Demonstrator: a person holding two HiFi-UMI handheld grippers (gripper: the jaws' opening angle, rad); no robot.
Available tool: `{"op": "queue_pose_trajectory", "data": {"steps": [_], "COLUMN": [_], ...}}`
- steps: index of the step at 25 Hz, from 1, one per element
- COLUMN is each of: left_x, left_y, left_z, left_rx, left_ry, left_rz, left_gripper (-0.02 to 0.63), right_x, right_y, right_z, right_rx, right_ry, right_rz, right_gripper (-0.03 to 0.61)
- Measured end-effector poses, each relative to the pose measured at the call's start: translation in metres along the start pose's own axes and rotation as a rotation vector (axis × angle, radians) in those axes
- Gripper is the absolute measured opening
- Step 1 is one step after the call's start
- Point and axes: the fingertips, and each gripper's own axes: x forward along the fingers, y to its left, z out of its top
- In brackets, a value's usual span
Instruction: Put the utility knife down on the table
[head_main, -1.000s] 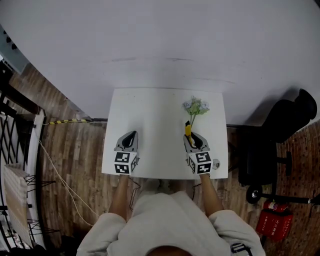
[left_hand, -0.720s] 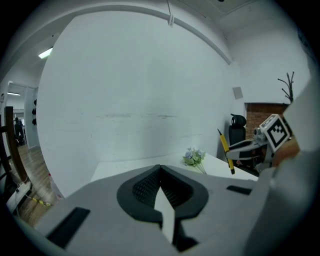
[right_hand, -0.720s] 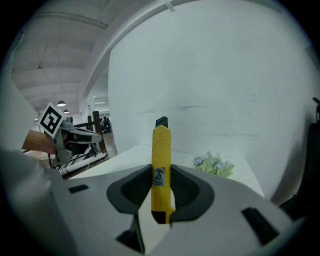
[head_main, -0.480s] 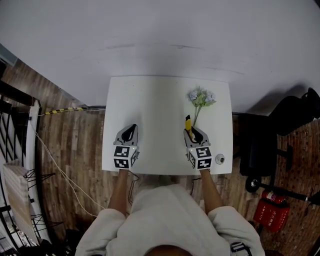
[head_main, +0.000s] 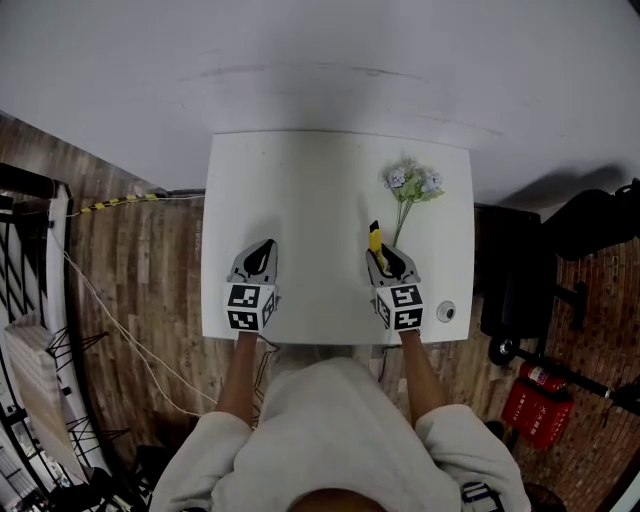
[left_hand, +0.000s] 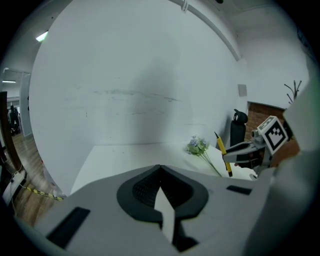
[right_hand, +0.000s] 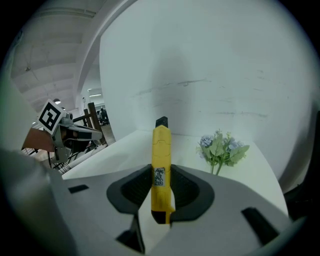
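ribbed right fingers (right_hand: 133, 188) on yellow knife (right_hand: 161, 165)

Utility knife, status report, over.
Left hand-held gripper shut, empty. Right hand-held gripper shut on utility knife, not yet set down on table. Flower sprig lies just ahead of the knife.
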Motion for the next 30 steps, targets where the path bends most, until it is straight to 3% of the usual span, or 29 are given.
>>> {"op": "queue_pose_trajectory", "data": {"steps": [16,24,30], "left_x": [0.02,0.02,0.02], "left_y": [0.028,0.031,0.028], "left_z": [-0.021,-0.02,-0.019], "left_rx": [-0.052,-0.052,-0.053], "left_ry": [0.046,0.042,0.039], "left_rz": [-0.004,-0.005,-0.009], "left_gripper": [0.006,0.006,0.006], "right_x": [0.068,0.101,0.127], "right_y": [0.007,0.001,-0.005], "right_z": [-0.016,0.004,0.03], "right_rx": [-0.031,-0.06,-0.14], "right_ry": [0.125,0.143,0.144], "right_rz": [0.039,0.03,0.035], "right_gripper": [0.109,0.109,0.109]}}
